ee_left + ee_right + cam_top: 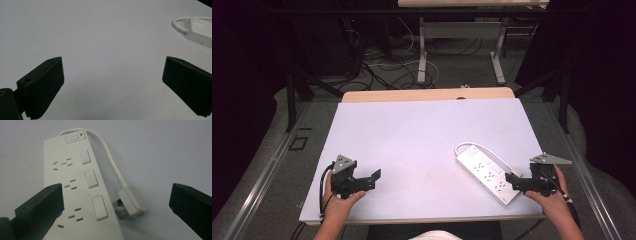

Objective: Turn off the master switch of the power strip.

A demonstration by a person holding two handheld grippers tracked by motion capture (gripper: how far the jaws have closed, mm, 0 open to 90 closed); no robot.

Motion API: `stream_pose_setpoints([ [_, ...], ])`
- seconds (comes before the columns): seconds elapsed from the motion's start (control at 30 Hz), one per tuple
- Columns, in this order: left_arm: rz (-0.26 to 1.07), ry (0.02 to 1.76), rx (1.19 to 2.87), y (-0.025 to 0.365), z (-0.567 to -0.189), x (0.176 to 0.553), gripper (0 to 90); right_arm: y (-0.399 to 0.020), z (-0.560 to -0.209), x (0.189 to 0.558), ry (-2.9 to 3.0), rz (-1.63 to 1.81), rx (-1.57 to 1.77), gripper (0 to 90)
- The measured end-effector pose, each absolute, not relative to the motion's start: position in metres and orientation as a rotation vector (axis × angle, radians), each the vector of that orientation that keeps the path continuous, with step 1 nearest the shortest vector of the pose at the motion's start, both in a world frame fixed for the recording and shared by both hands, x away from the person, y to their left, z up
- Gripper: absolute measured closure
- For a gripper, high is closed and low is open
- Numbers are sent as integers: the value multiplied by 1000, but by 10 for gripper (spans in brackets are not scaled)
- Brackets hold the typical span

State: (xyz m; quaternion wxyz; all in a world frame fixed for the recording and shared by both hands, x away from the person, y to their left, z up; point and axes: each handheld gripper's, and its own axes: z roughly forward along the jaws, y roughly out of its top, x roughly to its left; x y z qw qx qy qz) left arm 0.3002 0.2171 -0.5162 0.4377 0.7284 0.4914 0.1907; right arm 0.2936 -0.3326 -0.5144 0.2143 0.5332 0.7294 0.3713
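- A white power strip [486, 173] lies on the white table [412, 135], at about 4 o'clock from the middle.
- Its white plug [131, 201] lies right beside it, cord looped around.
- The right gripper [518, 181] is wide open, holding nothing, over the strip's near end.
- The left gripper [371, 180], at 8 o'clock, is wide open too, above bare table.

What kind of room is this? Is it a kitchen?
Probably not a kitchen; more likely a lab or workshop. A white table holds a power strip, loose cables lie on the floor behind, and another desk stands beyond.
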Motion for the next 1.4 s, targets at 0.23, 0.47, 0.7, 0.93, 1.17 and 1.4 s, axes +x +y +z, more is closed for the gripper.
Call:
stream_pose_setpoints([
  [0.23,473,1222,1810,217,-516,300,38,-341,-519,293,1958,1030,1535,0],
  [0.47,472,1223,1812,217,-517,300,38,-353,-523,292,1835,1020,1562,0],
  [0.7,473,1222,1813,217,-517,301,38,-360,-525,292,1764,1002,1604,0],
  [0.93,472,1223,1812,218,-517,301,38,-367,-530,292,1758,950,1642,0],
  [1.17,471,1222,1814,218,-517,301,38,-369,-536,293,1721,959,1658,0],
  [1.4,469,1228,1815,218,-518,301,38,-370,-540,293,1718,963,1653,0],
])
